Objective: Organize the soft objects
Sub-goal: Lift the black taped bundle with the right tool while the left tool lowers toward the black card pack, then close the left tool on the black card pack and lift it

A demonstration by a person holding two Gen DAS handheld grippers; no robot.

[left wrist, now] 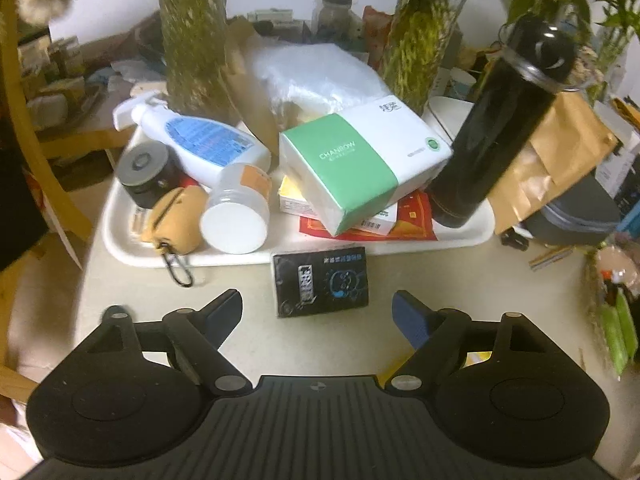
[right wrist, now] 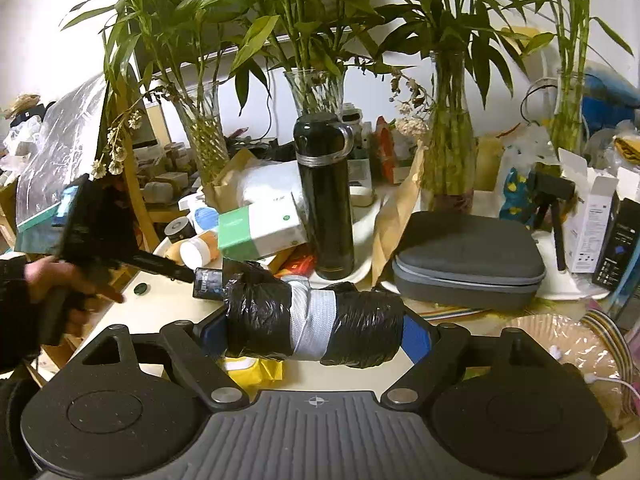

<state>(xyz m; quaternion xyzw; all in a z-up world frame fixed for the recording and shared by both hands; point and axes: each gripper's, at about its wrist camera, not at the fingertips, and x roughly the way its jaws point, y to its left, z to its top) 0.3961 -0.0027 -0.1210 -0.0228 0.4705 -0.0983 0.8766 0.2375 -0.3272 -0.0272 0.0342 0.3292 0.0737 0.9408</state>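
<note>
In the left wrist view my left gripper is open, low over the pale table. A small black packet lies flat between its blue-padded fingertips, touching neither. My right gripper is shut on a black plastic-wrapped bundle with a pale grey band, held crosswise above the table. In the right wrist view a hand holds the left gripper at the far left, its tips at the black packet. A green-and-white tissue pack and a tan pouch lie in the white tray.
The tray also holds a spray bottle, a white jar, a dark round tin and a tall black flask. Glass vases with bamboo stand behind. A grey zip case sits right of the tray; boxes crowd the right edge.
</note>
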